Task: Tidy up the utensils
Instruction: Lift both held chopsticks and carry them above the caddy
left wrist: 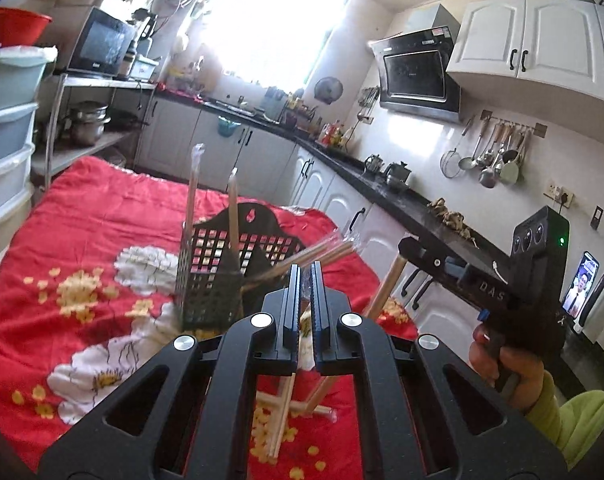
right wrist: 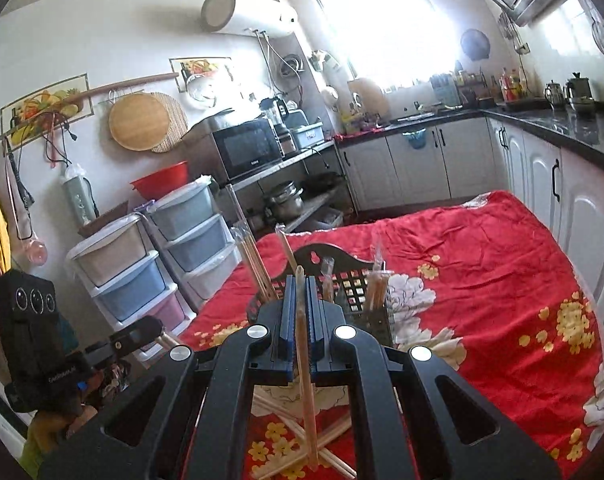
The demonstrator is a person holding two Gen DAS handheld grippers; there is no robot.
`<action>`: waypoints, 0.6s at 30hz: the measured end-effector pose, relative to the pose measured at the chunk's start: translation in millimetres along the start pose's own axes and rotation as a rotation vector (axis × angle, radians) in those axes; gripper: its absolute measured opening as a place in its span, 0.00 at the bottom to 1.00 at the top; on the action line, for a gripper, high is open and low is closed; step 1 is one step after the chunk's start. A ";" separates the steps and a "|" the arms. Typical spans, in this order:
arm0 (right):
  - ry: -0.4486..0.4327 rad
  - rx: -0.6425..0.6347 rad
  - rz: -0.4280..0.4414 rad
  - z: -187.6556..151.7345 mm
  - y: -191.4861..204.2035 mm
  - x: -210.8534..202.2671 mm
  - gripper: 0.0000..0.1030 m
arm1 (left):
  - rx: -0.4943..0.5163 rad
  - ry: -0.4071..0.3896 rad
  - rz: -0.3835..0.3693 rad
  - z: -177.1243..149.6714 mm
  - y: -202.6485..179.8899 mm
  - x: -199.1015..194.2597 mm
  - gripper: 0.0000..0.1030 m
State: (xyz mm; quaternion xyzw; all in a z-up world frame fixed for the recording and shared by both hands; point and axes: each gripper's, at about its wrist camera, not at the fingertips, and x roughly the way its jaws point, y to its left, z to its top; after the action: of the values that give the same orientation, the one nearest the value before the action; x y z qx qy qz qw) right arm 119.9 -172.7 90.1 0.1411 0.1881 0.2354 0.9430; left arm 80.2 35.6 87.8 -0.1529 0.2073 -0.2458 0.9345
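Both grippers raised above the red floral cloth (right wrist: 482,264); right gripper (right wrist: 301,280) clenched on one wrapped chopstick pair (right wrist: 304,360), running back between the jaws. Left gripper (left wrist: 306,270) closed too; a thin strip of clear wrapper seems pinched between its pads, what hangs from it unclear. Black mesh holder (left wrist: 210,280) stands just ahead, several pairs already upright inside; loose pairs (right wrist: 286,440) crossed on the cloth below. Judgement: tip the held stick near-vertical over the holder's mouth, lower past the rim, then release; avoid knocking leaning sticks.
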 end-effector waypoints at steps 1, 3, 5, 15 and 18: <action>-0.005 -0.003 0.001 0.4 1.5 -1.2 0.05 | 0.004 -0.005 -0.001 2.5 -1.4 0.2 0.02; -0.015 -0.013 0.004 2.3 4.7 -3.4 0.05 | 0.014 -0.014 -0.002 7.2 -3.3 0.4 0.02; -0.024 -0.019 0.009 4.7 8.0 -4.8 0.05 | 0.017 -0.021 -0.002 10.8 -4.3 0.3 0.02; -0.062 -0.047 0.033 21.6 23.3 -6.8 0.05 | 0.058 -0.062 -0.011 33.3 -14.1 -0.4 0.01; -0.079 -0.056 0.042 28.1 27.6 -8.4 0.05 | 0.071 -0.075 -0.010 40.2 -16.6 -1.3 0.01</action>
State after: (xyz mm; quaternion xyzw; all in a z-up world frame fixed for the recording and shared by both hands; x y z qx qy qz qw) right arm 114.0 -158.4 127.3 0.1277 0.1411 0.2545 0.9482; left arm 91.2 29.9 129.4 -0.1297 0.1622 -0.2519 0.9452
